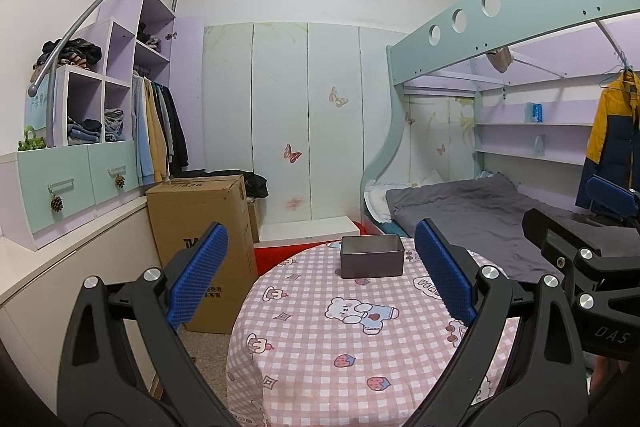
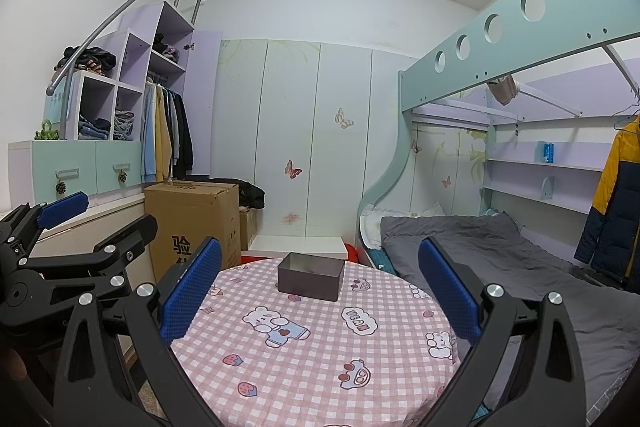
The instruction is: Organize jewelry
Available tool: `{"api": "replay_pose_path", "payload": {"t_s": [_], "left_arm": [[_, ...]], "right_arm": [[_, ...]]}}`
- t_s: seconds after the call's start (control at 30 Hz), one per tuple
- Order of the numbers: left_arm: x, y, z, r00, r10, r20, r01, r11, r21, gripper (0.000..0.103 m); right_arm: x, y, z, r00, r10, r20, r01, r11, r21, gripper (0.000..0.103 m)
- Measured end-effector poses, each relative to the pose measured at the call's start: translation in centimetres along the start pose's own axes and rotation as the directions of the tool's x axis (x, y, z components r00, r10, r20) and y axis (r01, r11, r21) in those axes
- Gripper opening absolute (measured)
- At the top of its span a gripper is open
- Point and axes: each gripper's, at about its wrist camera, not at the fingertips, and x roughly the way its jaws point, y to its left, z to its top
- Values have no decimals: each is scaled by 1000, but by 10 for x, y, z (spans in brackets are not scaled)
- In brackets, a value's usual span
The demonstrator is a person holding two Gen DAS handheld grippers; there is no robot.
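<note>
A dark grey open box stands at the far side of a round table with a pink checked cloth; it also shows in the right wrist view. I see no jewelry on the cloth, and the box's inside is hidden. My left gripper is open and empty, held above the table's near side. My right gripper is open and empty, also above the near side. The right gripper shows at the right edge of the left wrist view; the left gripper shows at the left of the right wrist view.
A cardboard box stands on the floor left of the table. A bed with a grey blanket lies to the right under a loft frame. A wardrobe fills the back wall, and shelves with clothes stand at the left.
</note>
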Motion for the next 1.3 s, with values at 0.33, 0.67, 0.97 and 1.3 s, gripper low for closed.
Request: {"api": "replay_pose_path", "payload": {"t_s": [0.33, 0.67, 0.97, 1.3], "left_arm": [[0, 0, 0, 1000, 1, 0, -1, 1000, 2, 93], [2, 0, -2, 1000, 2, -5, -2, 1000, 3, 93], [6, 0, -6, 1000, 1, -10, -1, 1000, 2, 93], [12, 0, -16, 1000, 1, -26, -1, 1000, 1, 93]], "right_arm": [[1, -3, -1, 1000, -1, -5, 1, 1000, -1, 95], [6, -4, -1, 1000, -1, -13, 1, 1000, 1, 95], [8, -5, -3, 1000, -2, -19, 2, 1000, 1, 95], [14, -3, -7, 999, -3, -36, 3, 1000, 3, 95]]}}
